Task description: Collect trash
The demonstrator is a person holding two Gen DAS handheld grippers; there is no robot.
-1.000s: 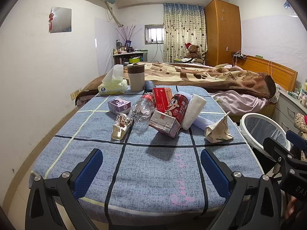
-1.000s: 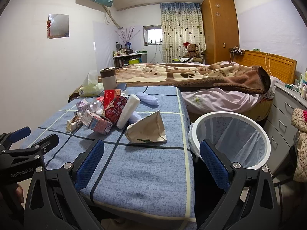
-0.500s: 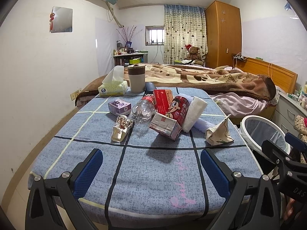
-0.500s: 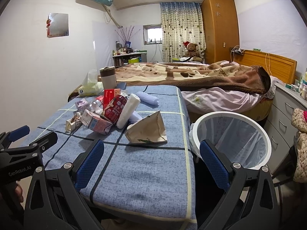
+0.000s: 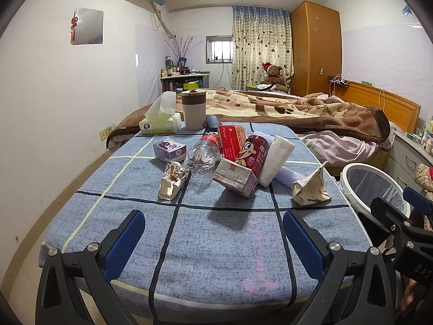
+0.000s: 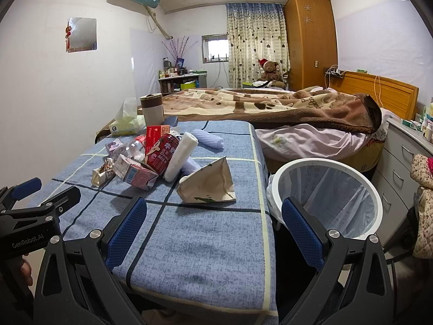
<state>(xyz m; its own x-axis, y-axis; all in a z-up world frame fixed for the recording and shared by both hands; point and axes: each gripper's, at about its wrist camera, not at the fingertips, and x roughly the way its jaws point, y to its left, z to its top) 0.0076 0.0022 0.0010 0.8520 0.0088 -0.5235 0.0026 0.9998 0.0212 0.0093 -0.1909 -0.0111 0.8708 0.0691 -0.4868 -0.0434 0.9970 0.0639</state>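
A pile of trash lies mid-table on the blue cloth: a crushed pink carton, a red milk can, a red box, a clear bottle, a crumpled wrapper, a purple box, a white roll and a beige paper bag. A white-rimmed bin with a clear liner stands right of the table. My left gripper is open and empty near the table's front edge. My right gripper is open and empty, over the table's right front corner beside the bin.
A tissue box and a brown-lidded cup stand at the table's far end. A bed with a brown blanket lies behind. White drawers stand at the right. The wall runs along the left.
Both grippers have drifted slightly forward toward the table; the trash pile looks a little nearer. Nothing has been picked up.
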